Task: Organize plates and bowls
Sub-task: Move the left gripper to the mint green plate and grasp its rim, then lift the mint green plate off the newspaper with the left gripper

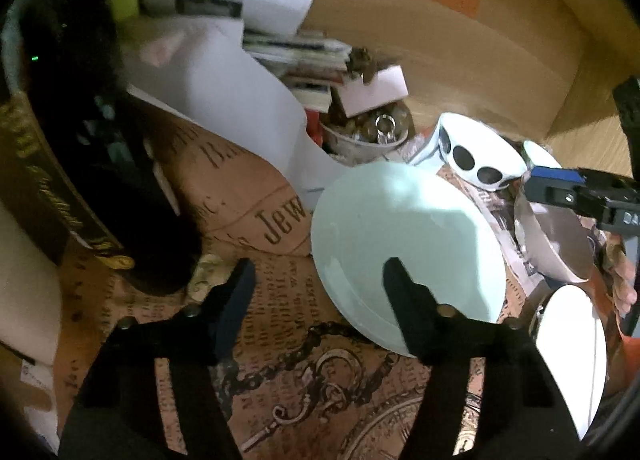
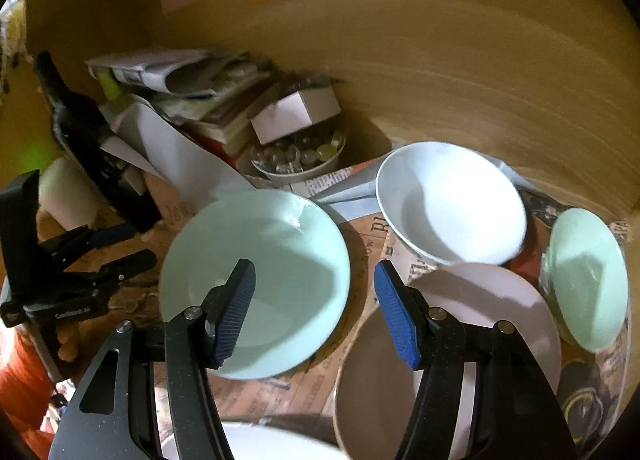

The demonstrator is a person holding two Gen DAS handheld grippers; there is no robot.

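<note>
A pale green bowl (image 1: 404,236) (image 2: 260,260) sits mid-table on a newspaper-print cloth. My left gripper (image 1: 318,280) hovers open at its left rim with nothing between the jaws; in the right wrist view the left gripper (image 2: 132,246) stands just left of the bowl. My right gripper (image 2: 316,300) is open above the gap between the green bowl and a white plate (image 2: 492,300) (image 1: 572,360), holding nothing. Behind the plate stands a white bowl (image 2: 452,200) whose spotted outside (image 1: 476,156) shows in the left wrist view. A small green bowl (image 2: 584,276) lies far right.
A dark bottle (image 1: 100,180) (image 2: 92,148) stands at the left. Stacked books and papers (image 2: 208,108), a small box and a dish of glass beads (image 2: 300,156) crowd the back. A wooden wall (image 2: 440,72) closes the rear. Another white dish (image 2: 260,444) lies at the near edge.
</note>
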